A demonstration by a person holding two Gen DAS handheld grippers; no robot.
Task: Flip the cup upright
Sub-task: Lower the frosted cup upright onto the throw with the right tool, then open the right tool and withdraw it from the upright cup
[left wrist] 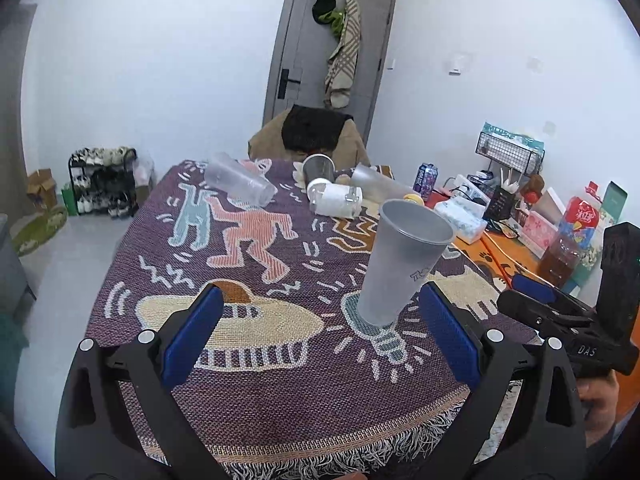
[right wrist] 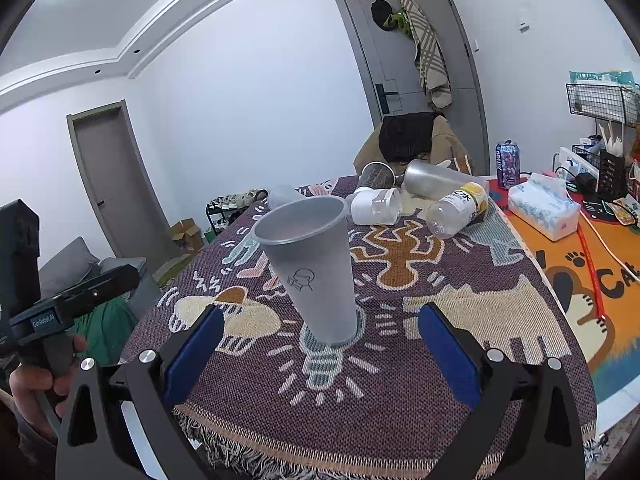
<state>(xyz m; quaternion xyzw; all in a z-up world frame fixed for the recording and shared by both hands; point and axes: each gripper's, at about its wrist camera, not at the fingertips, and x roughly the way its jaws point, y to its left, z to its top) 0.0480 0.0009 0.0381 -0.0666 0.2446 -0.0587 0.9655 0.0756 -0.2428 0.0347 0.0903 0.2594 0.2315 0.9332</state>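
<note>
A: Where was the frosted cup [right wrist: 310, 268]?
B: It stood upright on the blanket [right wrist: 400, 380], just ahead of the right tongs [right wrist: 320, 354].
A: And the tongs?
B: The right tongs and the left tongs [left wrist: 318, 334] gaped wide, holding nothing.

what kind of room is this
Probably a lived-in room of a home: a shoe rack by the wall, a scarf hung on the door, and a blanket-covered table cluttered with household items.

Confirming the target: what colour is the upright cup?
Frosted translucent grey cup with a small line-drawn logo; clearest in the right wrist view.
</note>
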